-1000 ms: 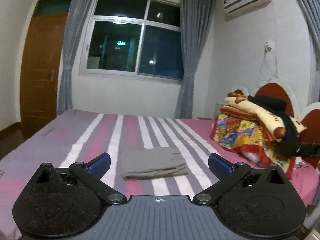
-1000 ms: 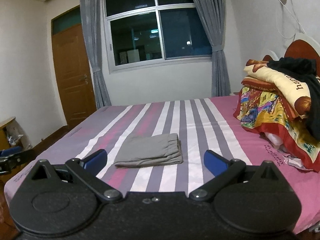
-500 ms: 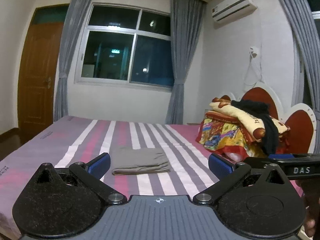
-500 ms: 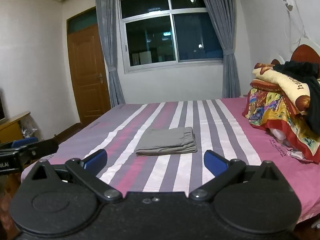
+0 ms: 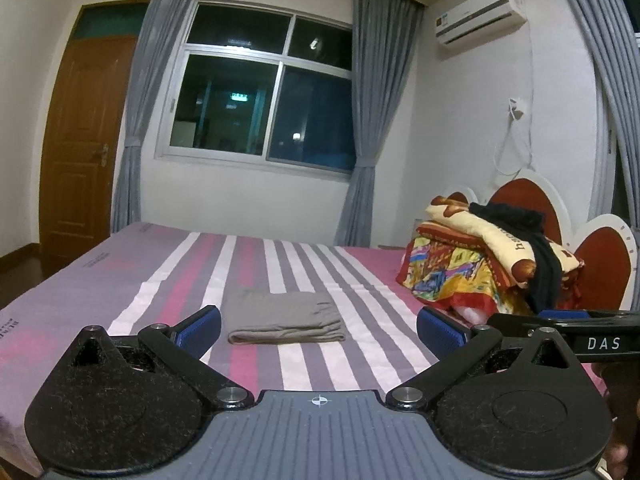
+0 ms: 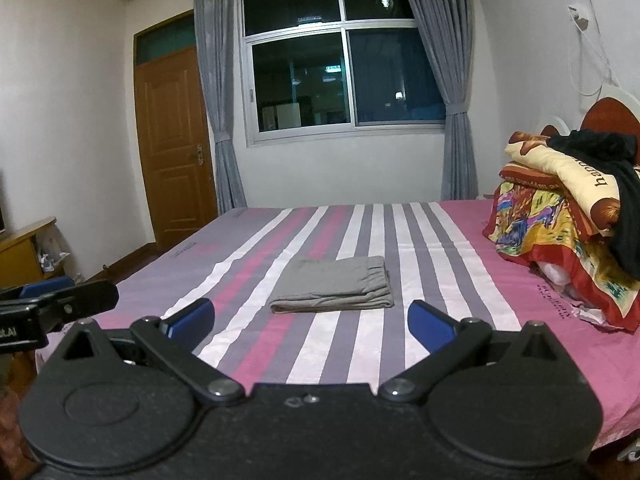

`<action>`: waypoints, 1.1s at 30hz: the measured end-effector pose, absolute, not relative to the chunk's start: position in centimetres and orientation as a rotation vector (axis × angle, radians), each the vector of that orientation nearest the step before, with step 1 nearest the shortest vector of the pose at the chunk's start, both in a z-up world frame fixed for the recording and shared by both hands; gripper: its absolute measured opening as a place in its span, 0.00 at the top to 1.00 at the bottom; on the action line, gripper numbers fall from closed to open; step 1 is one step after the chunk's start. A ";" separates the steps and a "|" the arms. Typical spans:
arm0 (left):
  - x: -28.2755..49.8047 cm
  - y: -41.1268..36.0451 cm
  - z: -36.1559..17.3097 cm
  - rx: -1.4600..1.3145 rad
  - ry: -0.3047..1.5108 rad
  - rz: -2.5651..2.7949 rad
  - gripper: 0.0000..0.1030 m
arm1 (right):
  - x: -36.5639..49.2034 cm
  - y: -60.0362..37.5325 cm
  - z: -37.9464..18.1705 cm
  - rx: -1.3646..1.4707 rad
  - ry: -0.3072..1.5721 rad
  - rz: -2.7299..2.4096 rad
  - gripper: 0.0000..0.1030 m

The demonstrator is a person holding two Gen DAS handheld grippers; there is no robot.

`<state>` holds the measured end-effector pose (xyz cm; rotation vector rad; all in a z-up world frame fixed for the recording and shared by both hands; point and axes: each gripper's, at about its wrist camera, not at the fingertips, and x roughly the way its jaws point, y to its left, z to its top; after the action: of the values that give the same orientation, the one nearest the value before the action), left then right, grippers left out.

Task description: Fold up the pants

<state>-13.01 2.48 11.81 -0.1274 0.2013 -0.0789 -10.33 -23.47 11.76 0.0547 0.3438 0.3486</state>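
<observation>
Now both grippers — left & right — gape wide, holding nothing, w/ folded pants on bed.

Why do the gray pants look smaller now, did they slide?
No. The gray pants lie on the same stripes of the bed sheet; the left gripper backed away.

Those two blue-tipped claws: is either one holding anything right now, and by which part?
Nothing is held. The left gripper and right gripper are both open and empty, short of the folded grey pants lying on the striped bed.
</observation>
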 end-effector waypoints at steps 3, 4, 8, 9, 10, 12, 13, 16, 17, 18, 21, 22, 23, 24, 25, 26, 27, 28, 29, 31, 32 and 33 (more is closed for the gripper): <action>-13.1 2.3 11.6 -0.120 0.201 -0.087 0.00 | -10.5 -23.5 11.6 0.055 0.342 0.346 0.00; -13.0 2.3 11.6 -0.117 0.202 -0.090 0.00 | -10.5 -23.5 11.6 0.056 0.342 0.345 0.00; -12.9 2.2 11.7 -0.111 0.203 -0.099 0.00 | -10.4 -23.7 11.5 0.052 0.338 0.343 0.00; -12.8 2.2 11.6 -0.110 0.203 -0.100 0.00 | -10.4 -23.7 11.6 0.052 0.337 0.342 0.00; -12.8 2.1 11.6 -0.109 0.203 -0.100 0.00 | -10.4 -23.8 11.5 0.052 0.336 0.342 0.00; -12.8 2.1 11.6 -0.109 0.203 -0.102 0.00 | -10.5 -23.9 11.5 0.052 0.333 0.341 0.00; -12.8 2.1 11.6 -0.108 0.204 -0.102 0.00 | -10.6 -23.9 11.5 0.052 0.332 0.340 0.00; -12.8 2.0 11.6 -0.108 0.203 -0.103 0.00 | -10.6 -24.0 11.5 0.051 0.334 0.340 0.00; -12.8 2.0 11.6 -0.106 0.201 -0.105 0.00 | -10.6 -24.0 11.5 0.051 0.334 0.339 0.00; -12.8 2.0 11.5 -0.104 0.199 -0.104 0.00 | -10.6 -24.0 11.6 0.050 0.333 0.338 0.00; -12.8 2.0 11.5 -0.107 0.199 -0.107 0.00 | -10.7 -24.0 11.7 0.047 0.327 0.336 0.00; -12.8 2.1 11.5 -0.107 0.198 -0.108 0.00 | -10.8 -23.9 11.7 0.046 0.325 0.335 0.00; -12.8 2.0 11.5 -0.106 0.199 -0.108 0.00 | -10.9 -23.7 11.7 0.044 0.325 0.335 0.00; -12.8 2.1 11.5 -0.106 0.200 -0.109 0.00 | -10.9 -23.6 11.8 0.042 0.324 0.334 0.00; -12.8 2.1 11.5 -0.106 0.198 -0.109 0.00 | -10.9 -23.6 11.8 0.042 0.323 0.334 0.00; -12.8 2.1 11.5 -0.107 0.197 -0.109 0.00 | -10.9 -23.6 11.8 0.042 0.323 0.336 0.00; -12.8 2.1 11.6 -0.106 0.197 -0.110 0.00 | -10.9 -23.6 11.9 0.042 0.323 0.337 0.00; -12.8 2.1 11.6 -0.107 0.195 -0.111 0.00 | -10.9 -23.6 11.9 0.043 0.323 0.337 0.00; -12.8 2.2 11.6 -0.108 0.193 -0.111 0.00 | -10.9 -23.6 11.9 0.043 0.322 0.335 0.00; -12.8 2.1 11.6 -0.108 0.194 -0.111 0.00 | -11.0 -23.7 11.9 0.044 0.321 0.336 0.00; -12.8 2.1 11.6 -0.107 0.194 -0.112 0.00 | -11.1 -23.6 11.9 0.046 0.321 0.334 0.00; -12.8 2.1 11.6 -0.106 0.195 -0.113 0.00 | -11.1 -23.6 11.8 0.045 0.321 0.334 0.00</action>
<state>-12.76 2.11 11.59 -0.1065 0.1948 -0.1130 -11.13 -23.60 11.85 0.0452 0.3214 0.3341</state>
